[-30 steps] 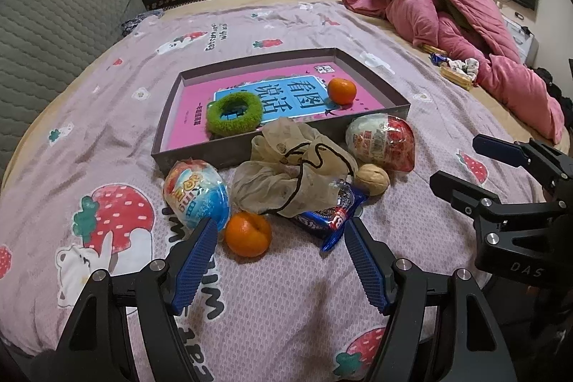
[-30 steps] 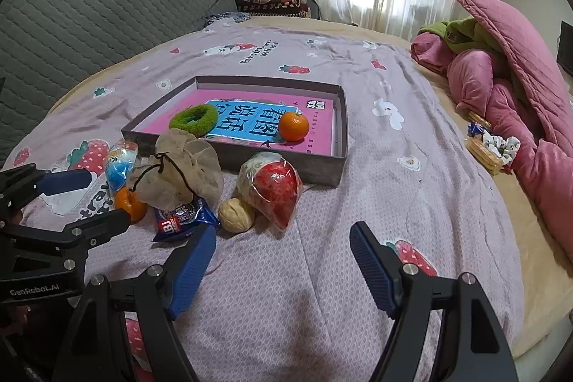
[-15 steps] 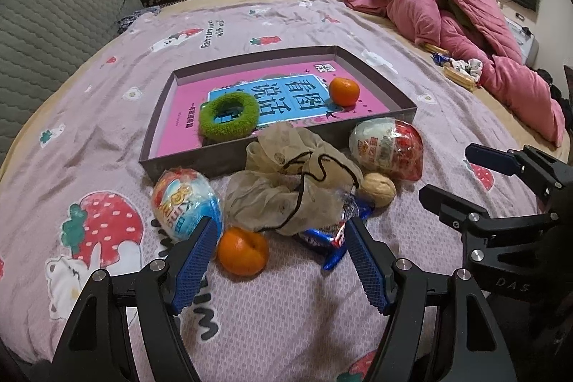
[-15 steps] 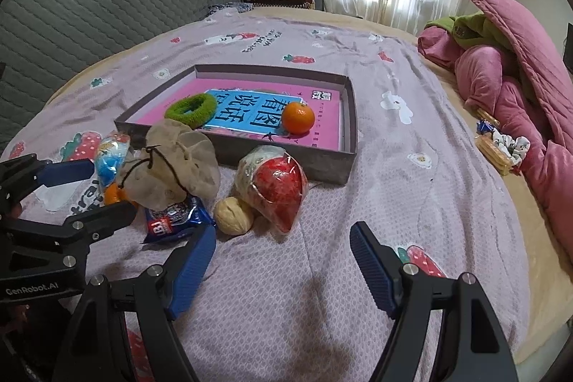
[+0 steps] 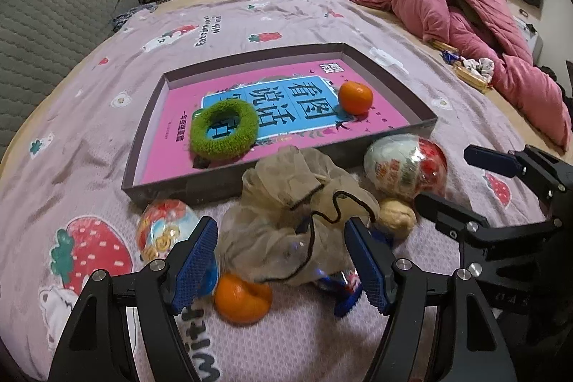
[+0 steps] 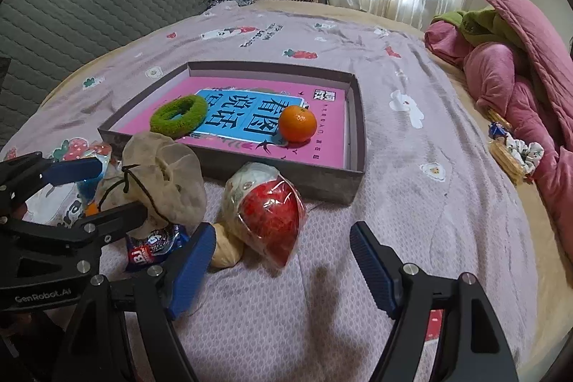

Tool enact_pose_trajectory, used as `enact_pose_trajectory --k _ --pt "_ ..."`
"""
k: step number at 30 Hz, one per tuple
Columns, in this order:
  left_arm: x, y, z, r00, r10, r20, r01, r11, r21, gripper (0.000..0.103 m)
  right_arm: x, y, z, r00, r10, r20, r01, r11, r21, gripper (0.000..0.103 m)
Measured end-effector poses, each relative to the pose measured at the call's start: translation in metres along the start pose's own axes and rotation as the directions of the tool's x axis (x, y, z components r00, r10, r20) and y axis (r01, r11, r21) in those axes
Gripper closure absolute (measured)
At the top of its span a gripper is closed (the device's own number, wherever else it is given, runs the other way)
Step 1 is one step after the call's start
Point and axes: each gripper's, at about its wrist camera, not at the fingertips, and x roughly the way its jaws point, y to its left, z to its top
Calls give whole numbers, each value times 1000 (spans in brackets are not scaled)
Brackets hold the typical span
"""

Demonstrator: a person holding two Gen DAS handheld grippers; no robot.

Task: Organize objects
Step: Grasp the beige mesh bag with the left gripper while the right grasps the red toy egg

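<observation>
On the bed (image 5: 107, 138), the tray (image 5: 422, 117) is already holding a book (image 5: 372, 117), green ring (image 5: 224, 131) and one orange (image 5: 355, 97). Still lying outside, against its near wall, are a mesh pouch (image 5: 286, 224), two wrapped eggs (image 5: 404, 167), a second orange (image 5: 241, 299), snack packet (image 6: 154, 246) and walnut (image 5: 397, 215). The left hand-held gripper (image 5: 283, 264) is straddling the pouch, wide open, gripping nothing; the right hand-held gripper (image 6: 283, 271) is likewise standing open and empty.
</observation>
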Motion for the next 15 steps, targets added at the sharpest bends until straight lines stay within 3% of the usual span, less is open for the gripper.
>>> enact_pose_trajectory --k 9,15 --pt "19 7 14 1000 22 -12 -23 999 -30 28 20 -4 12 999 26 -28 -26 1000 6 26" --pt "31 14 21 999 16 -28 -17 998 -60 28 33 -6 20 994 93 -59 -93 996 14 26"
